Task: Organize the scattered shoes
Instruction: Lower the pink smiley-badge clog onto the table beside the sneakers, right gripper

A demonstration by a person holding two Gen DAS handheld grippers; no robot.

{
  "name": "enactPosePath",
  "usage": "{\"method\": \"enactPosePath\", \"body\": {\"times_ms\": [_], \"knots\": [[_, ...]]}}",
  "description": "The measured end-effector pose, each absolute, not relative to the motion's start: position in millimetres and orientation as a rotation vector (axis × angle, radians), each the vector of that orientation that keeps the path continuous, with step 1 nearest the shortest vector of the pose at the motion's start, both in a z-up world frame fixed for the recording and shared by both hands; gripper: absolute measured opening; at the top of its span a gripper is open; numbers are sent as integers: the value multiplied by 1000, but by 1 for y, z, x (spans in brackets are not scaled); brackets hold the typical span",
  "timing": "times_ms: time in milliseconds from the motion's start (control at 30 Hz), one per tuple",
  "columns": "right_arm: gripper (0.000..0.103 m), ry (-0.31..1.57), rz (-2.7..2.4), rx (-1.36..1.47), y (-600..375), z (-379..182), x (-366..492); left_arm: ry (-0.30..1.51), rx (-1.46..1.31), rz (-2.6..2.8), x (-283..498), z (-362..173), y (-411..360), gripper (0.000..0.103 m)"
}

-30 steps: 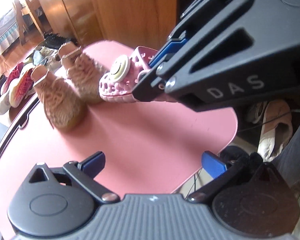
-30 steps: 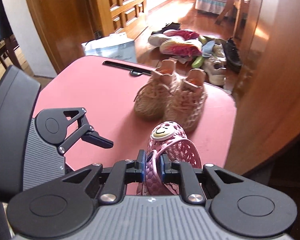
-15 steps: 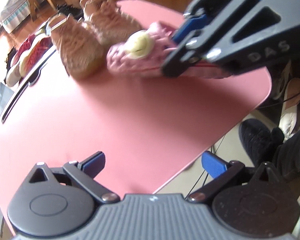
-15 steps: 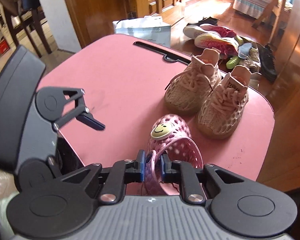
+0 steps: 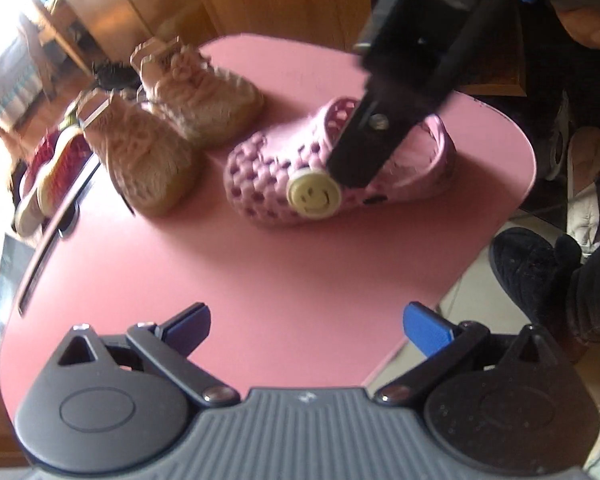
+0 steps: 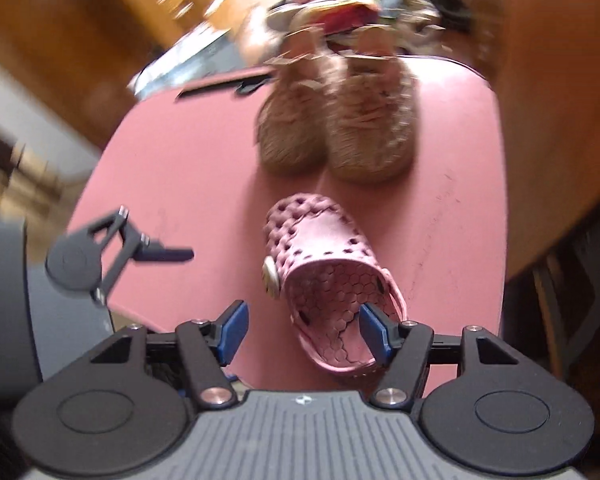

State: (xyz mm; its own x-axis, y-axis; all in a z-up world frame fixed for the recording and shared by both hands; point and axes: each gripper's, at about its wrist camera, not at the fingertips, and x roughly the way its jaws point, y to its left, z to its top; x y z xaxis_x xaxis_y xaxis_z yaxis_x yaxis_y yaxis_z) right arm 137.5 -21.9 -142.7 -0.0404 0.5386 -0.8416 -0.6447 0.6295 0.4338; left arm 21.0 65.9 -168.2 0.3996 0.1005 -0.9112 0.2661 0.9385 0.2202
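Observation:
A pink perforated clog (image 5: 260, 176) with a yellow smiley charm (image 5: 314, 194) rests on the pink table (image 5: 260, 280), just right of a pair of beige knit sneakers (image 5: 152, 160). In the right wrist view the clog (image 6: 320, 240) lies toe-first toward the sneakers (image 6: 364, 136). My right gripper (image 6: 303, 330) is open around the clog's heel, with its right pad (image 6: 374, 332) inside the shoe opening. From the left wrist view the right gripper (image 5: 380, 140) stands over the clog. My left gripper (image 5: 308, 328) hangs open over the table's near part, holding nothing.
Red and white sneakers (image 5: 48, 172) lie on the floor beyond the table's left edge. A black slipper (image 5: 532, 272) and a pale shoe (image 5: 588, 184) lie on the floor at right. A black strip (image 5: 60, 216) runs along the table's left rim. Wooden cabinets (image 5: 280, 0) stand behind.
My right gripper was shut on the clog's heel strap and has now opened, leaving the clog down on the table beside the sneakers. The left gripper stays open.

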Motion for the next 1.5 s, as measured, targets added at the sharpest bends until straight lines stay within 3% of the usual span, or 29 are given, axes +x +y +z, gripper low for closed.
{"method": "enactPosePath", "body": {"times_ms": [467,533,600,767,1200,1500], "knots": [[61,1320,793,55,-2,-154,141,1150,248,-85,43,-179,79,103],[56,1326,801,73,0,-156,142,1142,235,-73,44,-177,82,103],[35,1313,824,54,4,-158,141,1136,230,-70,44,-176,82,103],[21,1251,927,-39,11,-155,132,1124,231,-80,43,-171,80,99],[19,1056,1335,-484,22,-140,97,1145,284,-159,-6,-165,77,97],[22,988,1497,-621,47,-141,76,1163,268,-165,-19,-168,85,97]]}}
